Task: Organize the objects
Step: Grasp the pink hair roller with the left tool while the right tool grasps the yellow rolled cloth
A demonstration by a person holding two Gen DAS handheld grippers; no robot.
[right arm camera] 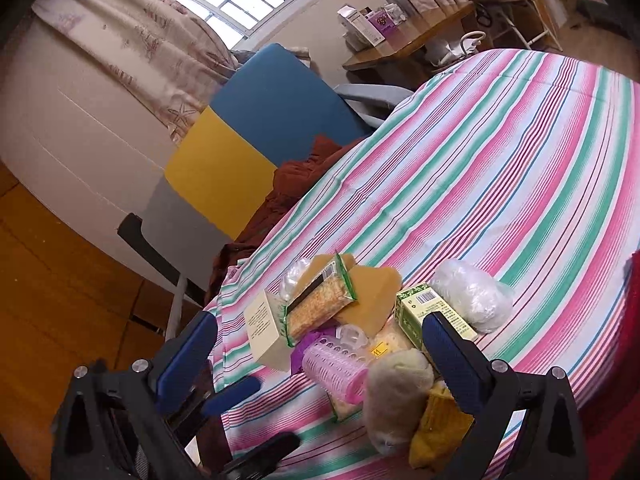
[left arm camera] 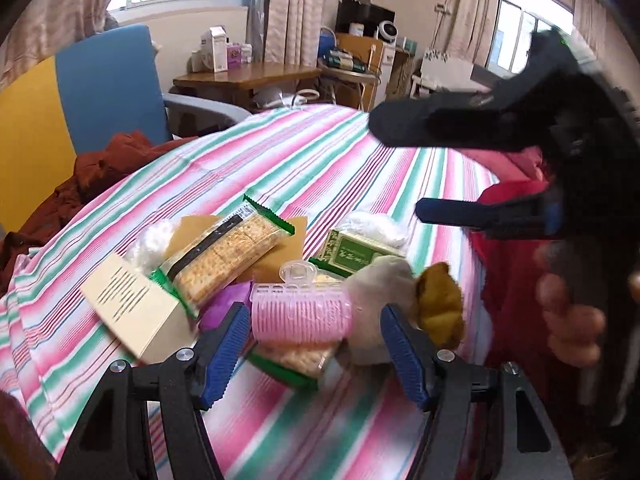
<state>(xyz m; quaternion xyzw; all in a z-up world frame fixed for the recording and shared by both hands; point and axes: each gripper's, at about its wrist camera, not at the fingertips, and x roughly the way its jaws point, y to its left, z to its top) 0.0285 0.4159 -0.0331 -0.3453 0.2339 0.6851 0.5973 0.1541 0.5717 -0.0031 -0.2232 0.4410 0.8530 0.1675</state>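
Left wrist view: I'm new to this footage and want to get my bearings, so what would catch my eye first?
A small heap of odds and ends lies on the striped bedcover. The pink hair roller sits right in front, between the open fingers of the left gripper. Behind it a green-edged cracker pack leans across a cream box, and the right gripper juts in at the right, also open and empty.

The beige box is motion-blurred (print unreadable), and the second cracker pack lies half-hidden under the pink roller.
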